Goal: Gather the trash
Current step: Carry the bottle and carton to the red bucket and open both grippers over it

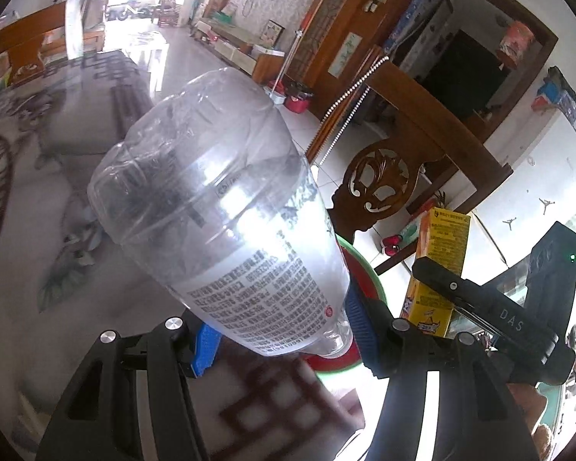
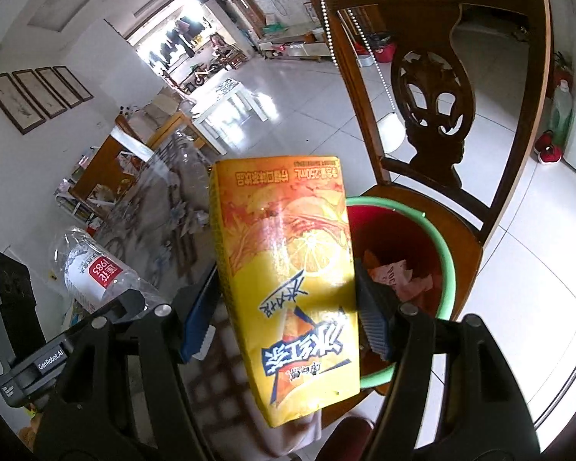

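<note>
My left gripper [image 1: 284,336] is shut on a clear plastic bottle [image 1: 226,207] with a white printed label, held base-forward above the table. My right gripper [image 2: 284,315] is shut on a yellow-orange drink carton [image 2: 288,280], held upside down. A red bin with a green rim [image 2: 447,253] stands on a wooden chair seat just right of the carton, with paper scraps [image 2: 395,272] inside. The carton [image 1: 437,269] and the right gripper [image 1: 491,307] show in the left wrist view; the bottle [image 2: 96,269] shows in the right wrist view.
A carved wooden chair [image 2: 430,115] holds the bin, with a bead string [image 2: 364,42] hanging on its back. A glass-topped patterned table [image 1: 38,192] lies to the left with more clear bottles [image 2: 192,169] on it. White tiled floor [image 2: 288,88] stretches beyond.
</note>
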